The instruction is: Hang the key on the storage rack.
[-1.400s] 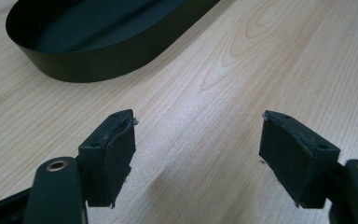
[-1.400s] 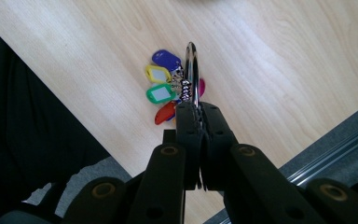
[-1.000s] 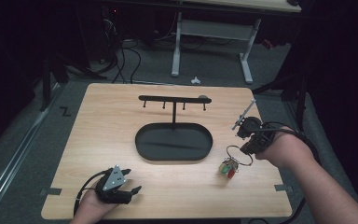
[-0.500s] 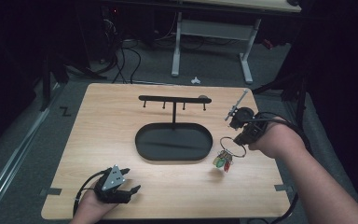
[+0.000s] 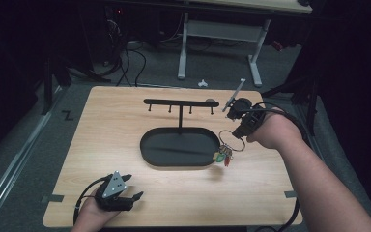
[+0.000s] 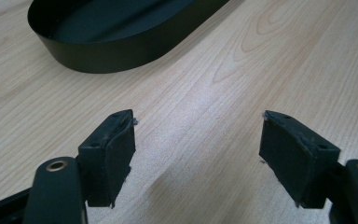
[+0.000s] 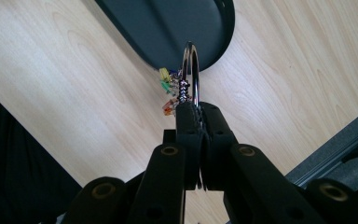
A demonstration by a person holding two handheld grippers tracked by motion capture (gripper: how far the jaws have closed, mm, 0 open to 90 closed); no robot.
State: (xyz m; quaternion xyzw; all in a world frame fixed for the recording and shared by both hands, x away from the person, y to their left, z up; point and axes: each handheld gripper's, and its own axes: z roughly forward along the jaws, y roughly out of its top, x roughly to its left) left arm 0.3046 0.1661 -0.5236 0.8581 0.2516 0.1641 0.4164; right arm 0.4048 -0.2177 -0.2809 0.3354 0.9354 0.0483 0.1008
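Note:
A metal key ring with colourful charms (image 5: 224,154) hangs in the air over the right end of the black oval tray (image 5: 147,154). My right gripper (image 5: 240,133) is shut on the ring's top. In the right gripper view the ring (image 7: 191,70) stands up out of the closed right gripper (image 7: 198,109), with the charms (image 7: 170,88) beside it above the tray's end (image 7: 186,28). A black T-shaped hook rack (image 5: 178,102) rises from the tray's back. My left gripper (image 5: 133,187) rests near the front left of the table, open and holding nothing (image 6: 198,135).
The wooden table (image 5: 101,125) has tape marks at its front corners (image 5: 52,198). Behind it on the floor are white desk legs (image 5: 182,48), cables (image 5: 125,63) and a small white object (image 5: 202,83). In the left gripper view the tray (image 6: 107,51) lies ahead.
My right hand has carried the key ring left and away from the table's right side, up to the tray's right end. The left gripper has stayed where it was.

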